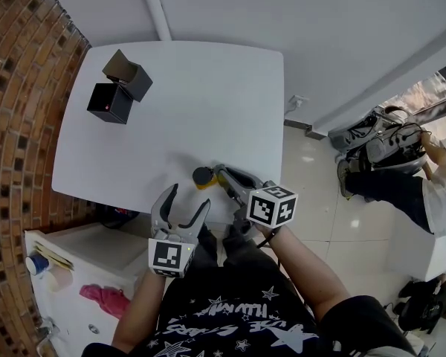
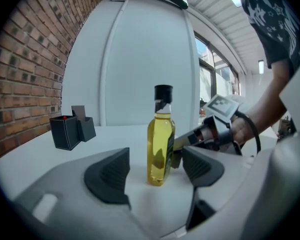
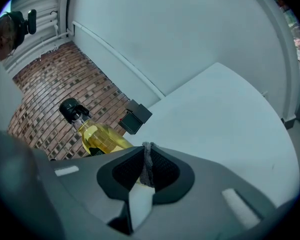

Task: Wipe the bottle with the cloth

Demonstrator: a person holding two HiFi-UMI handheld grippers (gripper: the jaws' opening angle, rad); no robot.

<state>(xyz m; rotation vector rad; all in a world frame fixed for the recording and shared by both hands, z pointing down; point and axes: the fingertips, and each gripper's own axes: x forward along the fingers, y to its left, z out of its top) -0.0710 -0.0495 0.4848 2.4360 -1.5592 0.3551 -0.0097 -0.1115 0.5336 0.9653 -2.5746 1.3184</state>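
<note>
My left hand-held gripper [image 2: 156, 173]: jaws released and standing apart, grasping nothing. The bottle [image 2: 161, 149] stands in line with the gap between the pads, just ahead of them, with neither pad pressing on it.

My right hand-held gripper [image 3: 147, 149]: jaws clenched on the cloth [image 3: 148, 165], a thin grey fold pinched between the two pads. Its tip reaches the bottle from the side opposite my left hand-held gripper. It appears to lie against the glass, though the views do not confirm contact.

The bottle is upright on the white worktop [image 1: 208, 103], near the edge closest to me. It is clear glass filled with yellow liquid, has a black cap, and carries a dark label on one side.

Two black boxes [image 1: 119, 88] sit together at the far left corner of the worktop, well apart from the bottle. A brick wall [image 1: 15, 88] runs along the worktop's left side.
</note>
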